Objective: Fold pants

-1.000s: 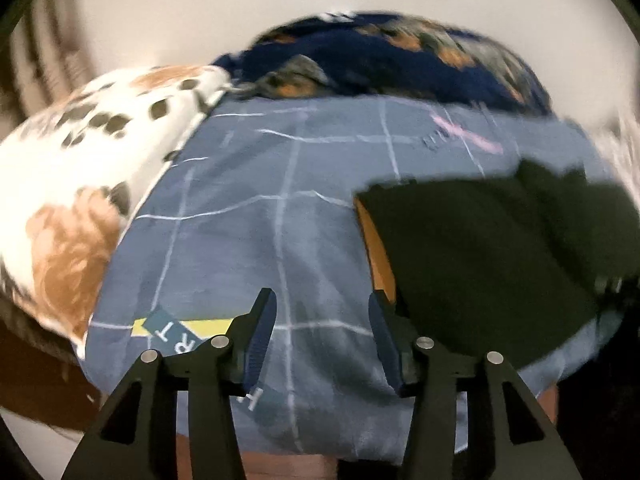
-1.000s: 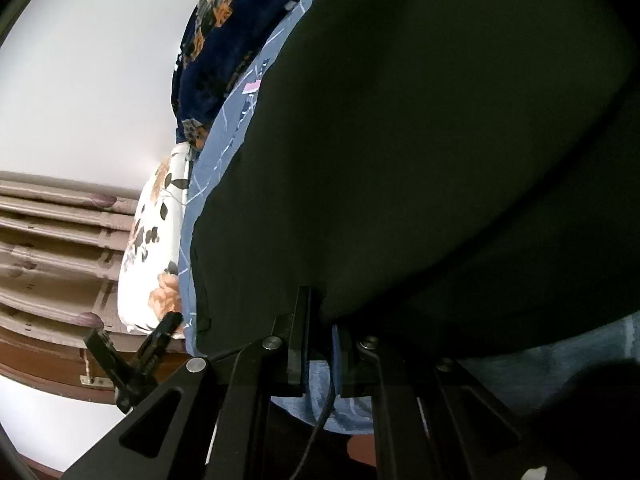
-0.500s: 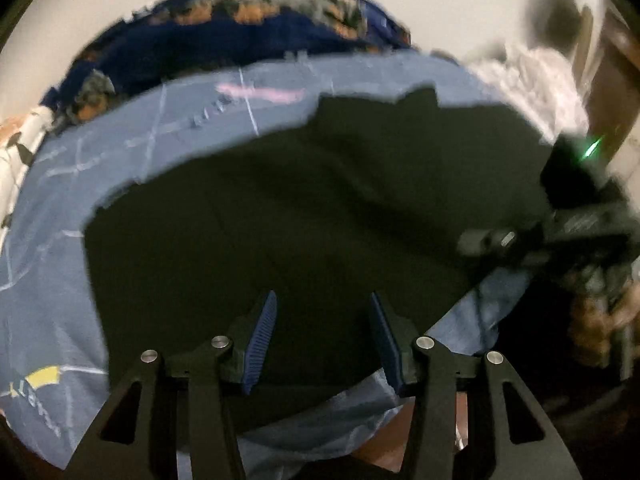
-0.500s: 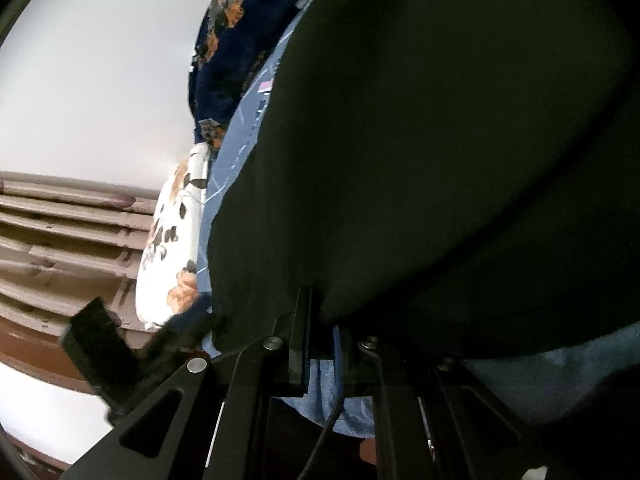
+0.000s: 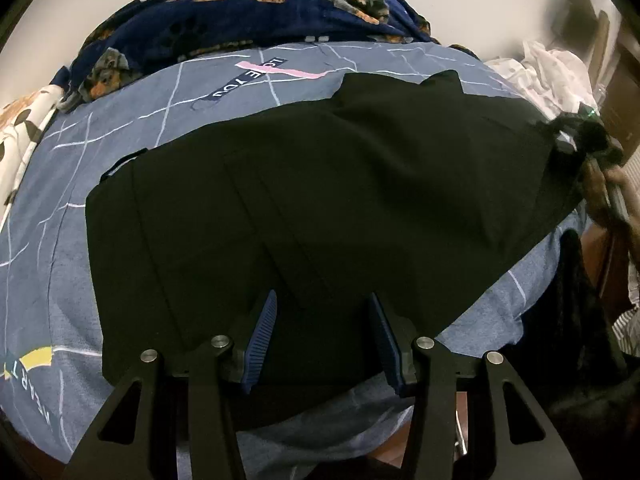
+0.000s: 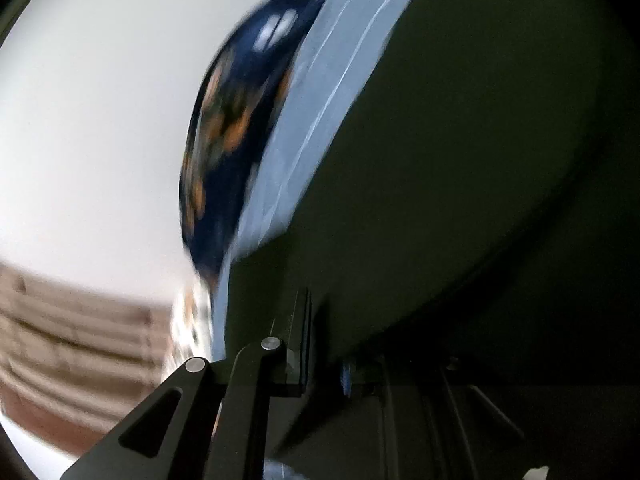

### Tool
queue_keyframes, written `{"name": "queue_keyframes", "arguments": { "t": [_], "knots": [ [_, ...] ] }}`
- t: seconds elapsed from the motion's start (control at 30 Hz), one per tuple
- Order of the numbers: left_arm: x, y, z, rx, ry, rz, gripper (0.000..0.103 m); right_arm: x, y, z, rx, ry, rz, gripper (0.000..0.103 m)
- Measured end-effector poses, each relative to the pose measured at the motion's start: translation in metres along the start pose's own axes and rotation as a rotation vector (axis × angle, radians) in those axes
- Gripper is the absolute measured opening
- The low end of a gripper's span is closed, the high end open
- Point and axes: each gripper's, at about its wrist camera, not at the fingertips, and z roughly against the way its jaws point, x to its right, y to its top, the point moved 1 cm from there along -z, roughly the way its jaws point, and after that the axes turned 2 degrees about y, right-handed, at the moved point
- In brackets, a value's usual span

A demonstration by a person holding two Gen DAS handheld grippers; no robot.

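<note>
The left gripper has its blue-padded jaws spread apart, grasping nothing; the cloth beneath lies flat between them, unpinched. The right gripper is harder to read: its view is smeared by motion, and dark cloth drapes over the fingers. Its jaws have just been opening a little from a tight pinch, and cloth seems to sit between them, but whether the pads press on it I cannot tell.

The black fabric pants lie spread across the blue-grey bedsheet with white grid lines, filling the middle of the left wrist view from 9 o'clock round to 3 o'clock. In that view the right gripper shows at 3 o'clock, at the far end of the garment. A dark blue floral blanket is bunched at 12 o'clock, with a white crumpled cloth at 2 o'clock.

As for progress, the pants look laid out and smoothed, possibly doubled leg over leg, though the dark cloth hides its layers. No crosswise fold shows yet, so bringing the ends together and tidying the stack appears to remain.
</note>
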Motion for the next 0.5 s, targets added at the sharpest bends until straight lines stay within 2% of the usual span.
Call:
{"name": "queue_keyframes", "arguments": {
  "t": [0.13,0.23,0.33,0.5],
  "knots": [
    [-0.001,0.001,-0.001,-0.009,0.005,0.005,0.050,0.031,0.066,0.041,0.146,-0.046,-0.055,0.014],
    [-0.001,0.002,-0.002,-0.015,0.011,-0.001,0.051,0.053,0.092,0.066,0.219,-0.096,-0.121,0.006],
    [-0.001,0.004,-0.002,-0.029,0.012,-0.003,0.052,0.050,0.096,0.090,0.261,-0.144,-0.089,0.004],
    [-0.004,0.006,-0.002,-0.051,0.002,-0.012,0.052,0.032,0.065,0.140,0.332,-0.147,-0.027,0.004]
  ]
}}
